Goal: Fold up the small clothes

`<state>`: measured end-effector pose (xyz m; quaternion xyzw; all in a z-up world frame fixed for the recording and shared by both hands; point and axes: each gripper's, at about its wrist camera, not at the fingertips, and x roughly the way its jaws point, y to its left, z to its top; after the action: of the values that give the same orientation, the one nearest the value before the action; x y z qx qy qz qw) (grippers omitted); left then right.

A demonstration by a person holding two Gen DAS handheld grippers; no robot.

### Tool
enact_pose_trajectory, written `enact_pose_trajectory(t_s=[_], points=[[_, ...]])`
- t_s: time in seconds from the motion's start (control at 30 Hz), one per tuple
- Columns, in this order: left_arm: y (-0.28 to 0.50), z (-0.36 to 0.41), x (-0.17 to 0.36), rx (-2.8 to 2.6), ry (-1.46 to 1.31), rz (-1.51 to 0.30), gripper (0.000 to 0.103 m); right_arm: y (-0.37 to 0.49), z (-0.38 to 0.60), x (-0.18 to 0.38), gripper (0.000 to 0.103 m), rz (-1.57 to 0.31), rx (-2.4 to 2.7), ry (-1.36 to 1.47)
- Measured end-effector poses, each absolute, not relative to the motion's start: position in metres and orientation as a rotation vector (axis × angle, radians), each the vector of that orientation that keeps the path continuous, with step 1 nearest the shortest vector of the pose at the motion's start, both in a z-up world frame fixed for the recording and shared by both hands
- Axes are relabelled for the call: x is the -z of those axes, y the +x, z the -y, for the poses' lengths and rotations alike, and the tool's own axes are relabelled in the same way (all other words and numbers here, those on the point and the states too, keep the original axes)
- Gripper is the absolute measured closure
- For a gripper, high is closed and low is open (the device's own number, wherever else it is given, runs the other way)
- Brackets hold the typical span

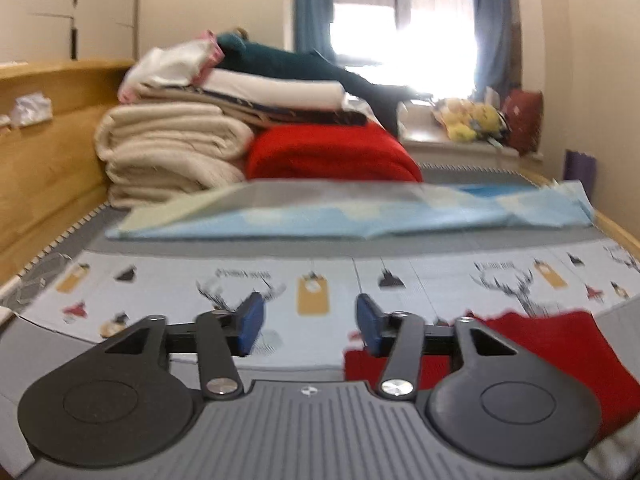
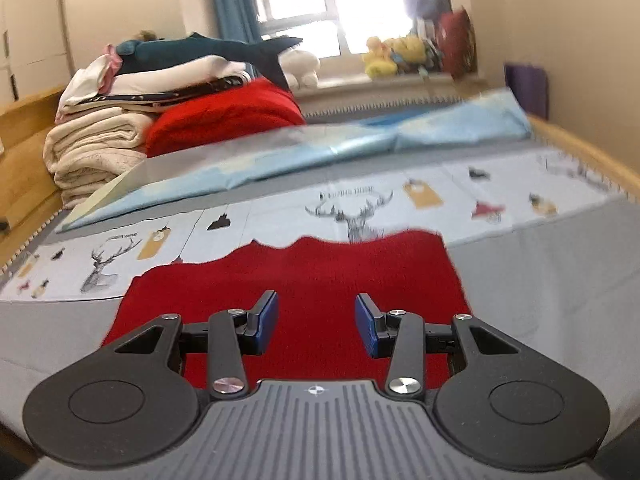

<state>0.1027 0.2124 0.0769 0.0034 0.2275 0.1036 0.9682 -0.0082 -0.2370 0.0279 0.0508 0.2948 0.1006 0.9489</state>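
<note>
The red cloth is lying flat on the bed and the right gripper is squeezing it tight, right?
Not quite. The red cloth does lie flat on the bed, but the right gripper is not squeezing it. The right wrist view shows its jaws apart and empty, above the cloth.

Both views soft, garment partly hidden.
My left gripper (image 1: 308,322) covers the red garment's (image 1: 556,356) left part; frame edge cuts its right. Sheet lettering (image 2: 362,191) too blurred to read.
</note>
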Motion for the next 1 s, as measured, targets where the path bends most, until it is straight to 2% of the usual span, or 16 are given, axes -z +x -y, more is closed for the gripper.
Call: enact_pose_trajectory(t_s=[0.13, 0.2, 0.23, 0.3, 0.4, 0.7, 0.77, 0.83, 1.0], points=[[0.103, -0.221, -0.076, -0.25, -0.019, -0.429, 0.029, -0.002, 0.235, -0.018, 0.059, -0.634, -0.17, 0.083], [0.101, -0.225, -0.054, -0.273, -0.053, -0.42, 0.029, 0.003, 0.235, -0.011, 0.058, -0.674, -0.153, 0.099], [0.105, -0.226, -0.039, -0.278, -0.053, -0.486, 0.03, 0.005, 0.234, -0.007, 0.058, -0.688, -0.145, 0.099], [0.124, -0.229, -0.027, -0.356, -0.062, -0.676, 0.041, 0.009, 0.231, 0.001, 0.058, -0.715, -0.127, 0.094], [0.123, -0.237, -0.032, -0.305, -0.164, -0.642, 0.036, 0.014, 0.223, 0.011, 0.058, -0.74, -0.118, 0.095], [0.12, -0.252, -0.03, -0.311, -0.174, -0.685, 0.035, 0.013, 0.187, 0.016, 0.059, -0.731, -0.166, -0.002], [0.115, -0.261, -0.031, -0.313, -0.205, -0.686, 0.034, 0.013, 0.179, 0.017, 0.063, -0.727, -0.182, -0.021], [0.111, -0.27, -0.032, -0.321, -0.228, -0.695, 0.034, 0.012, 0.173, 0.017, 0.078, -0.721, -0.204, -0.038], [0.1, -0.289, -0.035, -0.353, -0.246, -0.685, 0.032, 0.013, 0.151, 0.014, 0.078, -0.718, -0.263, -0.092]])
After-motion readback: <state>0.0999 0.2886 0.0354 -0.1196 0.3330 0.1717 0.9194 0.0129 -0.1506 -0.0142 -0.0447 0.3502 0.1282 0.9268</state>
